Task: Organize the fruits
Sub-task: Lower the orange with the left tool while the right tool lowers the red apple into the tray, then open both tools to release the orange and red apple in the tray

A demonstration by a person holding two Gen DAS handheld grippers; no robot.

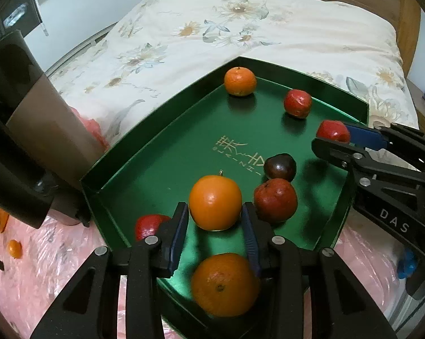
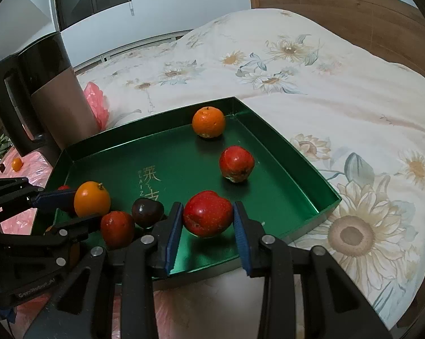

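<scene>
A green tray [image 1: 161, 152] [image 2: 283, 186] lies on the bed and holds several fruits. My left gripper [image 1: 214, 212] [image 2: 85, 206] is open around an orange [image 1: 215, 202] [image 2: 91, 199] that rests on the tray floor, with a thin gap at each pad. My right gripper [image 2: 208, 207] [image 1: 333, 138] is shut on a red fruit [image 2: 208, 213] [image 1: 333, 131] near the tray's right side. Another orange [image 1: 225, 284] lies under my left gripper. A red fruit [image 1: 275, 200] [image 2: 118, 228] and a dark fruit [image 1: 279, 167] [image 2: 147, 209] sit between the two grippers.
An orange [image 1: 240, 81] [image 2: 208, 122] sits in the far corner and a red fruit [image 1: 297, 103] [image 2: 236, 163] near it. A dark kettle [image 1: 43, 130] [image 2: 51, 93] stands left of the tray on pink plastic, where a small orange [image 1: 15, 248] [image 2: 17, 163] lies. A flowered quilt [image 2: 297, 70] lies beyond.
</scene>
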